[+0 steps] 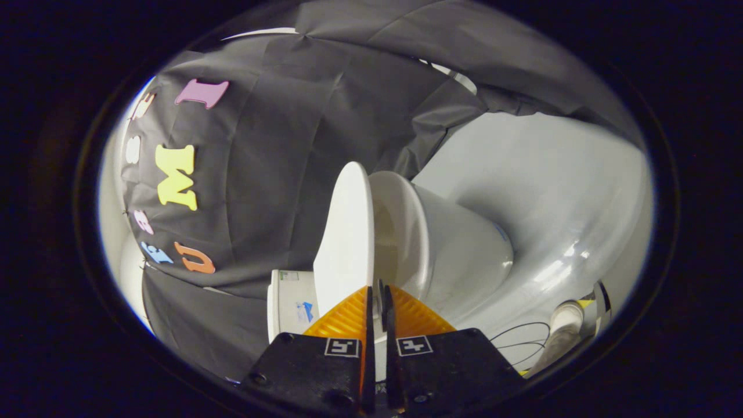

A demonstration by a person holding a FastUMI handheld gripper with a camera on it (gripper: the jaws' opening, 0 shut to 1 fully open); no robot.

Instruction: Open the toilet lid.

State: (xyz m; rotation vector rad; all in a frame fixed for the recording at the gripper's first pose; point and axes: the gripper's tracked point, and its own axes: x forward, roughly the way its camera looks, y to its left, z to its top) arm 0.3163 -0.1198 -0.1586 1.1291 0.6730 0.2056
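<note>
Fingers pinching lid edge between them; lid stands raised off bowl, extending straight ahead of fingers.

Black cloth wall hangs in folds and creases, draped across most of the backdrop, with a seam line running down its middle. Behind the cloth, slivers of a pale white wall show at its far side and along the top. The floor is smooth, light grey and glossy, with bright light reflections on it. Thin black cables loop over the floor near a white pipe lying on it. Lighting is even and indoor, soft shadow on the floor beside the cloth's lower hem.
</note>
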